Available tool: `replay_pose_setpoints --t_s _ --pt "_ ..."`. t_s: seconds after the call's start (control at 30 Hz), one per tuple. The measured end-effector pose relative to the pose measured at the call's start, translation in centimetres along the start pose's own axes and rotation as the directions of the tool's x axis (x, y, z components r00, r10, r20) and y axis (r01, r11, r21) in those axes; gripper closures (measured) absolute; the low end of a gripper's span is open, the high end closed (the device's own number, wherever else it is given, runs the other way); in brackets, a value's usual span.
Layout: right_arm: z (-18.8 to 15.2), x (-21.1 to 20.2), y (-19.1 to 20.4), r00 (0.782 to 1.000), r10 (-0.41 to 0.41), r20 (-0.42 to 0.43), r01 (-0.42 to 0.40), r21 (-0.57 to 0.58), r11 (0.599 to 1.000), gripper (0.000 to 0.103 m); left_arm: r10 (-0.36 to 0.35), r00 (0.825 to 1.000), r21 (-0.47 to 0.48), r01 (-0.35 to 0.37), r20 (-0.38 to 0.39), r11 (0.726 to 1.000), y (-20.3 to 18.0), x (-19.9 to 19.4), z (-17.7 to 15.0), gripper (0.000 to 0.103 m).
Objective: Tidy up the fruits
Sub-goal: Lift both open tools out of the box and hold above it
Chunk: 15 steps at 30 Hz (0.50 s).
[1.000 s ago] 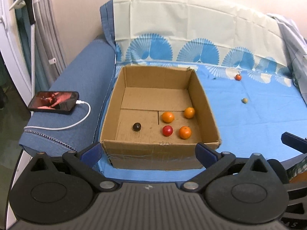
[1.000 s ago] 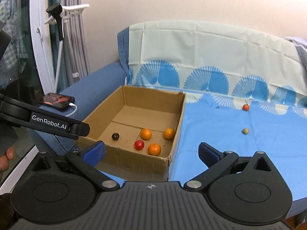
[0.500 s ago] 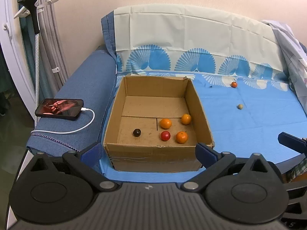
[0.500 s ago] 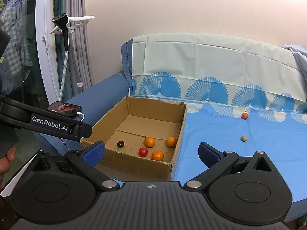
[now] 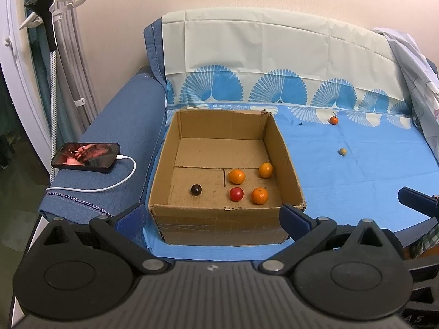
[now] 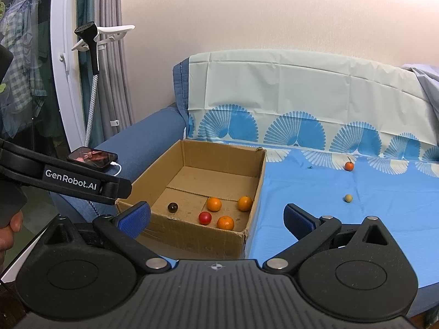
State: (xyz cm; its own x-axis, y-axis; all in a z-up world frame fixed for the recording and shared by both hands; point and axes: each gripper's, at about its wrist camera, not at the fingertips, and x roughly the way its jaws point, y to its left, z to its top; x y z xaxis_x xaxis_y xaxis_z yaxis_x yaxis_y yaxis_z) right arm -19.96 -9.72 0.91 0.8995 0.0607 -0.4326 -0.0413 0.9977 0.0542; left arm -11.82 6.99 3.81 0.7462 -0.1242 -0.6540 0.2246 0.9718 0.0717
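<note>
Five fruits already lie in the cardboard box [image 5: 219, 213]: three oranges [image 5: 236, 176], a red fruit [image 5: 236, 194] and a dark round one [image 5: 196, 190], all gathered on the near half of its floor, the dark one a little apart to the left. Two more are loose on the blue sheet [image 5: 356, 181] covering the sofa seat, well to the right of the box: a small orange fruit with a stem [image 5: 334, 120] near the backrest, and a pale beige ball [image 5: 342, 152] nearer the camera, too small to name with confidence, perhaps a longan or a nut.

The left gripper [image 5: 214, 215] hangs in front of the box's near wall with its fingers spread wide and nothing between them. The right gripper [image 6: 216, 215] is likewise wide open and empty, held back from the sheet and angled toward the box's right corner. Neither touches anything. Judging by that stance, both are drawn back to survey, and the collecting is mostly done with the two stray fruits left.

The next reach probably belongs to the right gripper, since the strays lie on its side. Round fruit on soft cloth may roll when nudged.

A phone [image 5: 86, 157] on a charging cable rests on the sofa armrest, left of the box.
</note>
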Motion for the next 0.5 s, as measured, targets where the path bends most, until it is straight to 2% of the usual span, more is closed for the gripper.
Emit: replay_pose_setpoints --t_s 0.5 --pt "-0.15 0.63 -0.32 1.000 -0.004 -0.021 0.005 0.018 1.000 0.001 -0.001 1.000 0.002 0.001 -0.021 1.000 0.00 1.00 -0.14 0.000"
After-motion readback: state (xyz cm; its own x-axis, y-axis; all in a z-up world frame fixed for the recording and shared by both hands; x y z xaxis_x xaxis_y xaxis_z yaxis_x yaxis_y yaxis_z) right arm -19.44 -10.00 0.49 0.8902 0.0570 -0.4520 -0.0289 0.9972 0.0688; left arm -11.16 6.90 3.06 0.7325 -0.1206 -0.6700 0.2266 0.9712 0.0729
